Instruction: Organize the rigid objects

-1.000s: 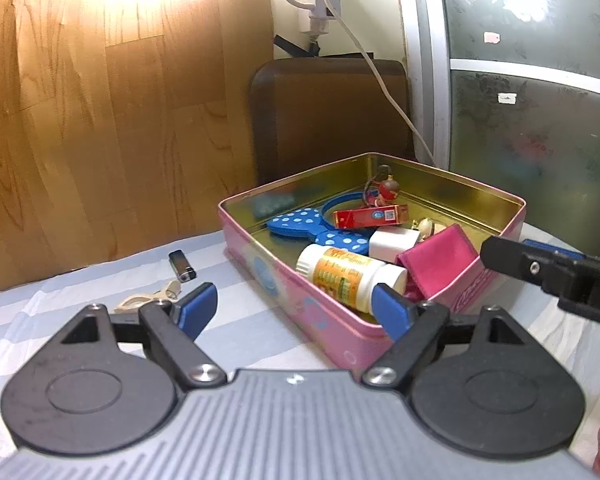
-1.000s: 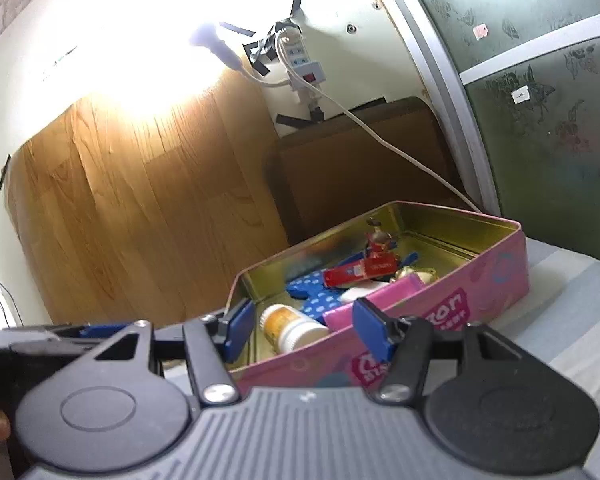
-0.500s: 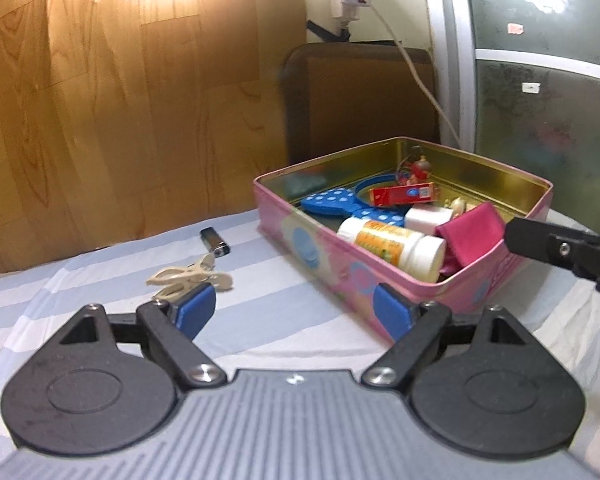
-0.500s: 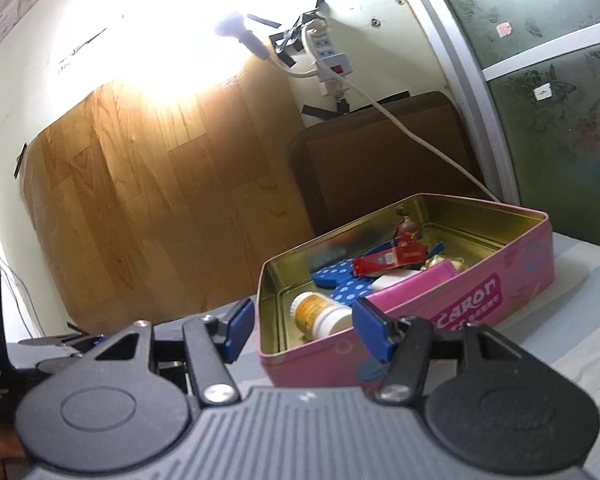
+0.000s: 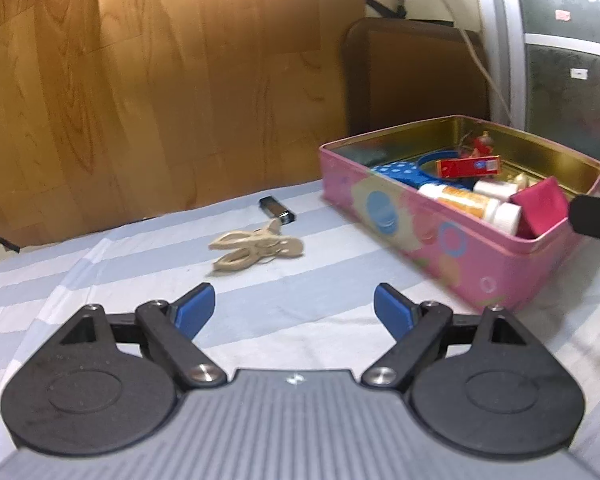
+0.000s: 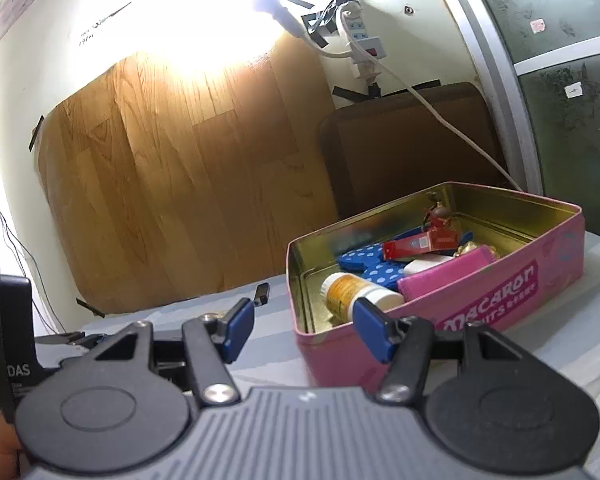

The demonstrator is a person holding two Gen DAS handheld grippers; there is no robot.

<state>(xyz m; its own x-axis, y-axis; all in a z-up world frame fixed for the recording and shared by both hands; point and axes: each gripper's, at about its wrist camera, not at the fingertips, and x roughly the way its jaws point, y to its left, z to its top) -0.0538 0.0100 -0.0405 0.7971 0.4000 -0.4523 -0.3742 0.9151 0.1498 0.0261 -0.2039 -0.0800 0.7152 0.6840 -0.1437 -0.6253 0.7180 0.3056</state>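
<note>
Tin (image 5: pixel 452 240) rests on striped cloth (image 5: pixel 292 280) before wood-grain wall (image 5: pixel 160 80); both tongs spread, empty.

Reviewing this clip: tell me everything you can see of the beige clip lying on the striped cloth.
The beige clip looks like a plastic hair claw or a pair of clothes-pegs; blur hides which. It lies flat on the blue-and-white striped cloth, its rounded ends pointing left and right. A small black-and-silver lighter lies just behind it, perhaps touching one tip. It sits left of the pink tin, apart from it, ahead of the open left gripper, which does not touch it.
</note>
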